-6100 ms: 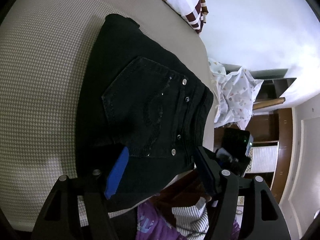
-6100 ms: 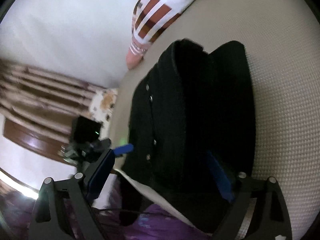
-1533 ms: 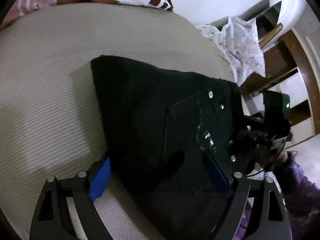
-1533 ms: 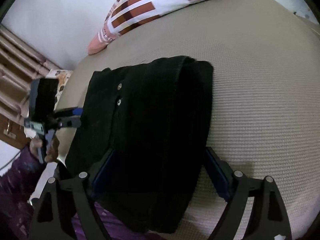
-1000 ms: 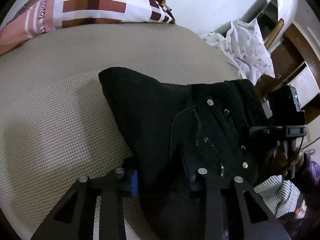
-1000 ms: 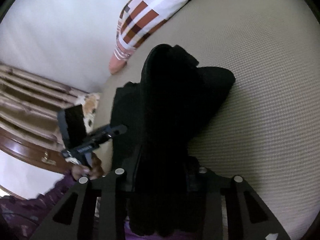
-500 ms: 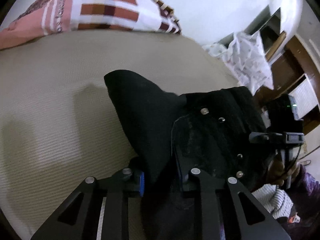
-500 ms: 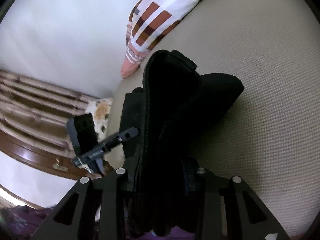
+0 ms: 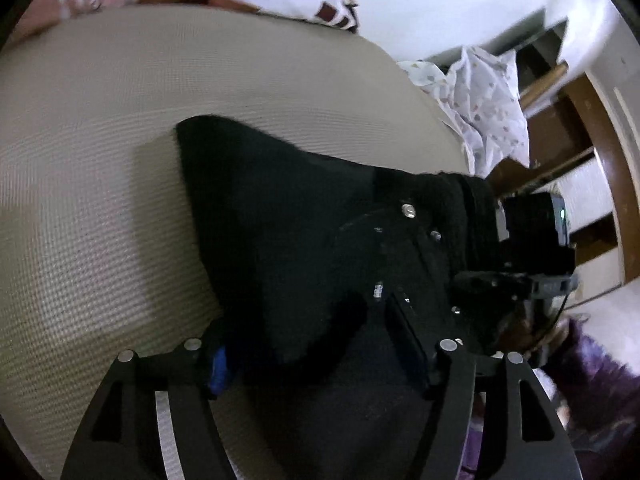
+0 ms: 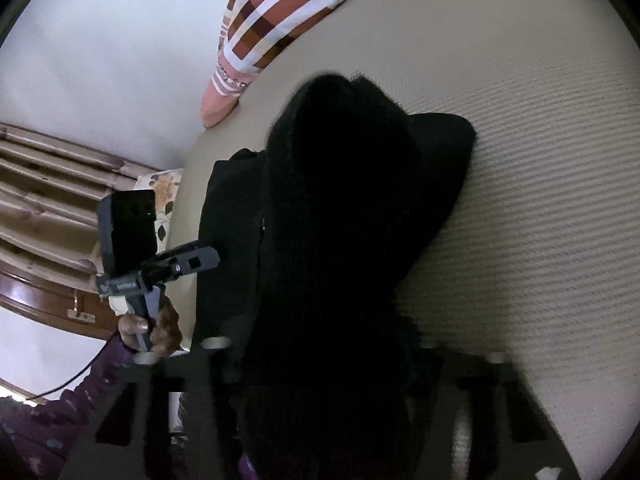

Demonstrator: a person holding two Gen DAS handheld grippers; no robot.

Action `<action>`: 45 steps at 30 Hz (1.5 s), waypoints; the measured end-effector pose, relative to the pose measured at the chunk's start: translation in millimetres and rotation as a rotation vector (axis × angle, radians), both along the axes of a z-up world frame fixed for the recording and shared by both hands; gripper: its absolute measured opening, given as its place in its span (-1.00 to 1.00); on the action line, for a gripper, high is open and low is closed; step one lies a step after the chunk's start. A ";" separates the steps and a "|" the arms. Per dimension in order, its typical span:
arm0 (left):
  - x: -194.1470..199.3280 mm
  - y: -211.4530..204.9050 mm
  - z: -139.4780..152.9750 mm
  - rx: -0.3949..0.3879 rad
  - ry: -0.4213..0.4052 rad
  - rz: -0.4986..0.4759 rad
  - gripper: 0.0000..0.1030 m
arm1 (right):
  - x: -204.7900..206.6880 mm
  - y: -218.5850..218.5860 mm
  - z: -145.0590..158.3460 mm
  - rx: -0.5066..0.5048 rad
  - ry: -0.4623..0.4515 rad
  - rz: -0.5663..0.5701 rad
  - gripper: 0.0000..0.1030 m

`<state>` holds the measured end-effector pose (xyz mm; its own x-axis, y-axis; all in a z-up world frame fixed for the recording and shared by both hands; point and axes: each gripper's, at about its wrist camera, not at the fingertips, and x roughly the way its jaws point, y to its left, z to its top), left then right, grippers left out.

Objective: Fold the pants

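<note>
While the folded black pants (image 9: pixel 304 240) lie on the bed (image 9: pixel 100 160) below the checked pillow (image 10: pixel 276 12), the left gripper (image 9: pixel 316 344) spreads its fingers around them; the right gripper (image 10: pixel 320 360) is too blurred to tell.

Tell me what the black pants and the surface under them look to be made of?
The black pants look like matte denim: metal rivets and a stitched pocket show. The beige surface looks like woven textured fabric with fine ribbed rows, probably a mattress cover.
</note>
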<state>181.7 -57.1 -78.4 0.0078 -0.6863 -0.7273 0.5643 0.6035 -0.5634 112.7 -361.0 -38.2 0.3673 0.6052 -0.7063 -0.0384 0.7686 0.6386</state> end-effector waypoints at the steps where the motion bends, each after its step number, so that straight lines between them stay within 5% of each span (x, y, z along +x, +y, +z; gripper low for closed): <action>1: -4.4 -1.6 4.4 0.010 -0.036 -0.002 0.08 | -1.1 2.2 1.8 0.023 -0.008 -0.003 -0.37; 2: -6.3 0.7 10.2 0.005 -0.059 0.014 -0.31 | -3.0 2.9 4.8 0.036 -0.018 -0.006 -0.38; 4: -5.4 9.0 18.6 -0.025 -0.061 0.051 -0.53 | -2.7 5.5 12.4 0.071 -0.026 -0.021 -0.40; 15: 7.9 66.6 52.2 -0.007 -0.176 0.208 -0.53 | 33.0 68.9 44.7 0.174 -0.109 0.052 -0.40; 27: 78.0 161.0 83.3 0.112 -0.384 0.448 -0.53 | 155.7 183.7 45.5 0.249 -0.188 0.182 -0.40; 35: 138.3 208.1 63.2 0.171 -0.434 0.563 -0.53 | 229.3 237.2 21.8 0.274 -0.198 0.211 -0.40; 40: 164.2 217.4 28.4 0.222 -0.413 0.589 -0.53 | 267.7 254.0 -7.2 0.203 -0.183 0.191 -0.41; 45: 166.3 218.6 10.1 0.270 -0.449 0.638 -0.08 | 274.5 247.8 -25.2 0.124 -0.164 0.153 -0.31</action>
